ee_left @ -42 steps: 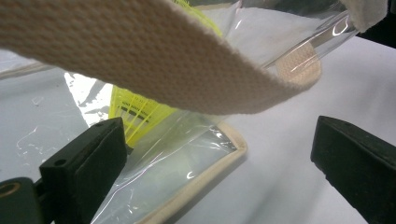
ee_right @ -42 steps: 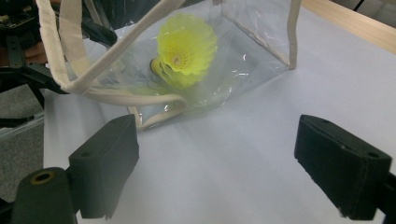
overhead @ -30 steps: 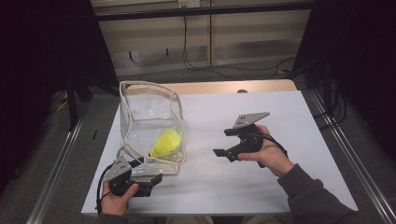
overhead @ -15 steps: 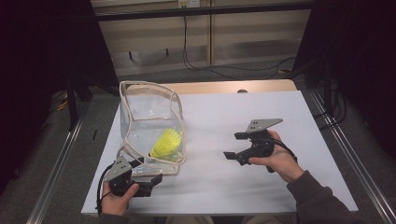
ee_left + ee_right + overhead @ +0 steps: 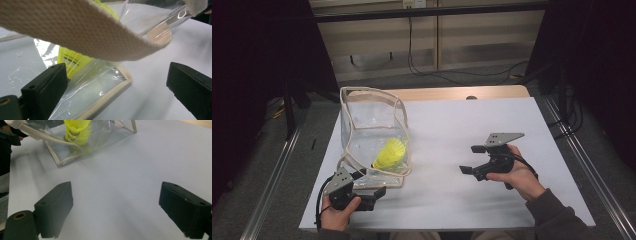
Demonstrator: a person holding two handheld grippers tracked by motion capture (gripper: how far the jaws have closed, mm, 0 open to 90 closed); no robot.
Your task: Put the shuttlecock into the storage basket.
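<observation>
Your left tongs [image 5: 371, 193] are gaping wide at the clear bag's [image 5: 374, 127] near corner, its yellow shuttlecock [image 5: 390, 154] inside, while your right tongs [image 5: 471, 159] are hovering wide and empty over the white table [image 5: 472, 120], well apart.

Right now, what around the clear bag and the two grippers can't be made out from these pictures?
- Yellow shuttlecock, left gripper view: the bag's webbing strap covers most of it.
- Shuttlecock, right gripper view: top cut off by the frame edge.
- Left gripper, high view: too small to tell whether a pad touches the clear bag.
- Right gripper: jaws open over the white table, nothing between them.
</observation>
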